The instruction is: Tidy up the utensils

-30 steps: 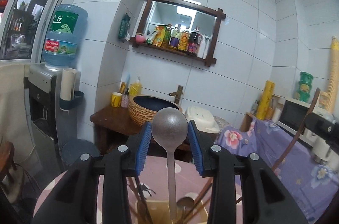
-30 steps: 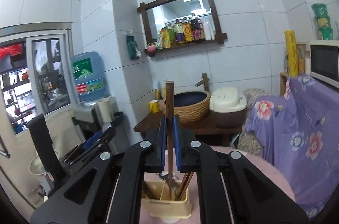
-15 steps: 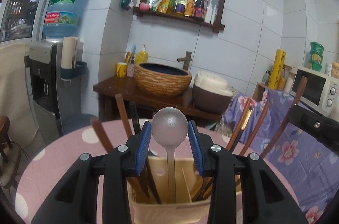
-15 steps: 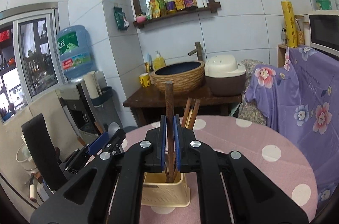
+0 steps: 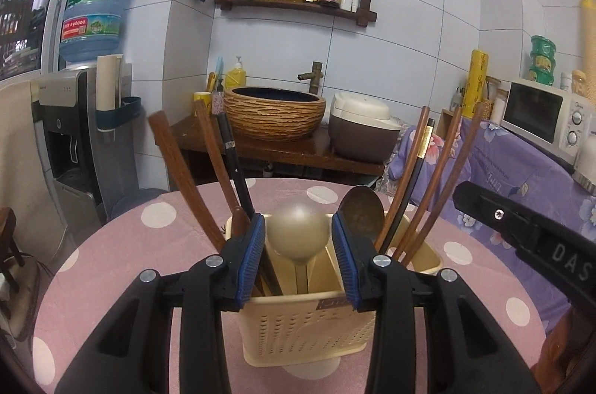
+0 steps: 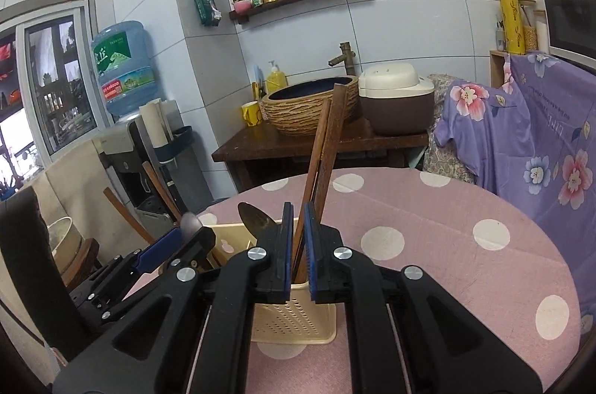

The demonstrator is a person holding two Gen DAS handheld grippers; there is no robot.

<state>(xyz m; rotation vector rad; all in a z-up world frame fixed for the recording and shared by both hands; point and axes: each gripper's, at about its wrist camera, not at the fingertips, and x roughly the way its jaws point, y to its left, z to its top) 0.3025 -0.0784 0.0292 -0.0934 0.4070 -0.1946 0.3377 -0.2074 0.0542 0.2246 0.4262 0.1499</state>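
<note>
Our left tool (image 5: 298, 252) is opening round the grey metal spoon (image 5: 297, 237), its handle down the cream perforated plastic caddy (image 5: 309, 327) at 6 o'clock. Right tool (image 6: 297, 245) clamps 1 brown wooden chopstick (image 6: 327, 148); lower straight, then release.

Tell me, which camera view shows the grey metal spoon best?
The left wrist view: the grey metal spoon stands centred, its bowl up, stem down in the cream holder. The right wrist view shows only its bowl's edge far left.
</note>
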